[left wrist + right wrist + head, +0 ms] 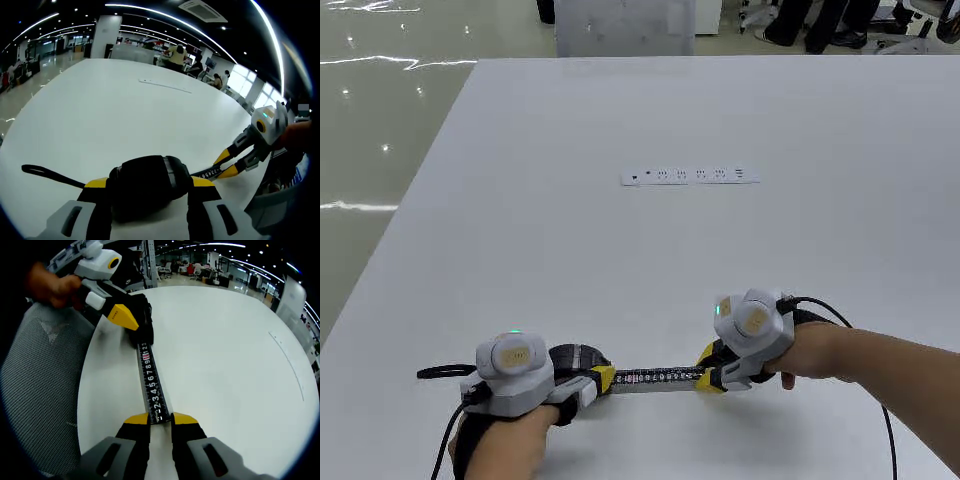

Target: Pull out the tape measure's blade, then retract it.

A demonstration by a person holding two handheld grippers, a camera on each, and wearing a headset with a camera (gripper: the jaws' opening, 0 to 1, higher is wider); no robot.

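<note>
The black tape measure case (pixel 578 362) (pixel 147 186) (pixel 145 320) rests on the white table near its front edge, with my left gripper (pixel 595 381) (pixel 150 184) shut on it. A black wrist strap (pixel 47 174) trails off to the case's left. The blade (pixel 658 377) (pixel 151 385) (pixel 206 174) runs out a short way from the case, numbers facing up. My right gripper (pixel 706 370) (pixel 160 417) is shut on the blade's end.
A white power strip (pixel 689 176) (pixel 164 85) lies flat at the table's middle, far from both grippers. A grey mesh chair back (pixel 42 390) stands close to the table's front edge. People and workstations are beyond the far edge.
</note>
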